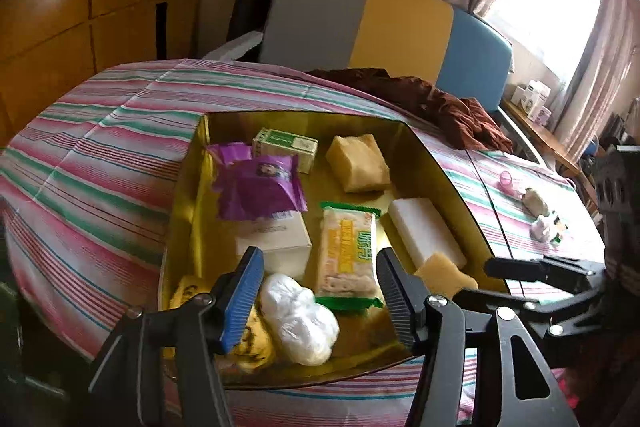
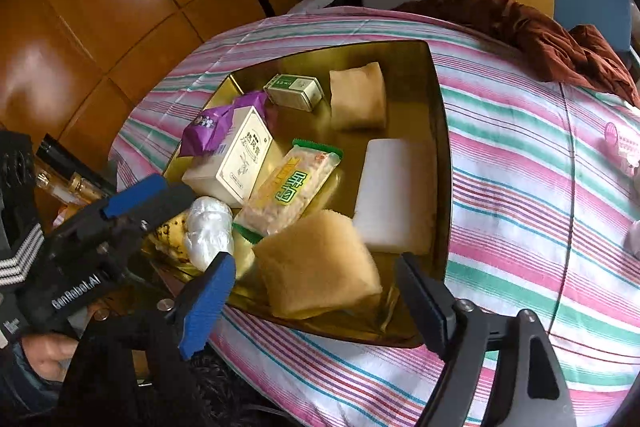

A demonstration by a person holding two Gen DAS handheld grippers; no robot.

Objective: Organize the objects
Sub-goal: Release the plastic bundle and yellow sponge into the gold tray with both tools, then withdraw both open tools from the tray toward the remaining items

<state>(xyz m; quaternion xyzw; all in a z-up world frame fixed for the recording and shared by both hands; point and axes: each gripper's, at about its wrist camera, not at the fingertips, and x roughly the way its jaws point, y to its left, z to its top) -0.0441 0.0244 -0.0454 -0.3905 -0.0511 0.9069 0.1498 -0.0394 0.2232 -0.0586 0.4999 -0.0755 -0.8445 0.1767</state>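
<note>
The gold tray (image 2: 434, 115) sat on the striped tablecloth (image 2: 520, 163), and the task's items lay inside it. The green-edged snack packet (image 1: 347, 259) lay flat near the middle, its long axis running from the near rim toward the far wall. To its right the white foam block (image 2: 394, 195) lay roughly parallel. The nearer sponge (image 2: 316, 267) rested at the near rim, touching that block. A second sponge (image 2: 357, 95) and a small green box (image 2: 295, 91) occupied the far end. The cream carton (image 2: 236, 155) leaned tilted against the purple wrapper (image 1: 260, 187).

The left gripper (image 1: 320, 301) was spread, the white plastic bundle (image 1: 298, 319) between its jaws, unpinched. The right gripper (image 2: 316, 301) was spread wide over the near sponge, pads clear.

Open cloth lay right of the tray.
</note>
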